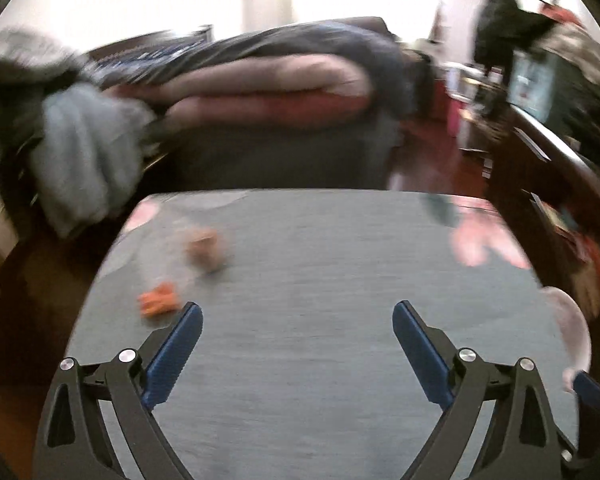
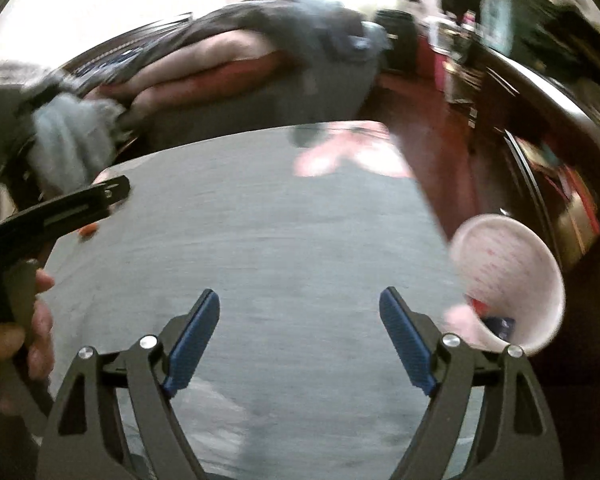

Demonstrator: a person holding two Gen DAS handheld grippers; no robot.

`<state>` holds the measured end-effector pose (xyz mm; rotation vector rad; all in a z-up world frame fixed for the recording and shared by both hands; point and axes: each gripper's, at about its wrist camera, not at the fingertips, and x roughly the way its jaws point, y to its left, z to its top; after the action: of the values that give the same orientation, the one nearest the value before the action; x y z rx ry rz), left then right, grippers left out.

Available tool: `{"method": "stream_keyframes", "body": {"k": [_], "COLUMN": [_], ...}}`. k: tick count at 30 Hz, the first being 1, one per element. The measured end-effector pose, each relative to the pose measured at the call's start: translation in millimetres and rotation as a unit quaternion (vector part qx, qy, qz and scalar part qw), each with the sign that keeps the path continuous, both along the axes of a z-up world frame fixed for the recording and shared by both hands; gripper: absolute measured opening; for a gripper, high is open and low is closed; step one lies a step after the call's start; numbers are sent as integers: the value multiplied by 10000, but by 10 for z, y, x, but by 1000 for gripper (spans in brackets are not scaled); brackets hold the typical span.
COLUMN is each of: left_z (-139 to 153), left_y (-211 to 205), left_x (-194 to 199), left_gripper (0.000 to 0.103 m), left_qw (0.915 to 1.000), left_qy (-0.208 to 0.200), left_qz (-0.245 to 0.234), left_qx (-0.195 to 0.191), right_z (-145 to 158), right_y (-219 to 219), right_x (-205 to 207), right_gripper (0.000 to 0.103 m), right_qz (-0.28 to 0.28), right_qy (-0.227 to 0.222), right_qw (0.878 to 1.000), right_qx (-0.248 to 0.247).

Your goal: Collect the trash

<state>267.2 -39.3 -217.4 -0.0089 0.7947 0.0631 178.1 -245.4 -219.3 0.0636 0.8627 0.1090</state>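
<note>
Blurrily, two empty tongs [image 1: 297,316], one pink cup [image 2: 508,280], two scraps [image 1: 158,299]

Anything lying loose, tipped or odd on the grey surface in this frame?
Yes. Two scraps lie loose toward the grey surface's left side: an orange piece and a brownish crumpled lump. At the right edge, a white cup appears tipped, its mouth facing the camera. Blur hides finer detail.

Both wrist views look steeply down, close over the shared grey table [image 1: 300,280]; left sits leftward.
</note>
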Motion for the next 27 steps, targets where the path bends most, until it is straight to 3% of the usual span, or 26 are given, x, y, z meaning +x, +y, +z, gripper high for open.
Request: {"method": "stream_keyframes", "body": {"k": [8, 18, 22, 25, 27], "left_z": [-327, -642, -627, -609, -596], "left_y": [912, 1161, 1157, 1229, 1320], "left_x": [369, 682, 684, 661, 604], "left_gripper": [90, 71, 37, 12, 12], "left_qw": [9966, 9954, 9964, 9962, 9954], "left_qy": [256, 593, 518, 521, 551], "left_qz": [749, 667, 655, 651, 639], "left_qx": [-233, -353, -128, -258, -451], "right_z": [9, 63, 101, 138, 131], "right_y": [809, 1217, 1299, 1411, 1527], "right_x": [249, 543, 704, 888, 1026], "right_gripper": [83, 83, 83, 83, 83], "right_qz": [661, 870, 810, 808, 872], "right_qy": [-34, -88, -168, -197, -162], "right_qw": [9977, 9961, 9966, 9965, 9959], "right_qx": [-172, -104, -63, 95, 164]}}
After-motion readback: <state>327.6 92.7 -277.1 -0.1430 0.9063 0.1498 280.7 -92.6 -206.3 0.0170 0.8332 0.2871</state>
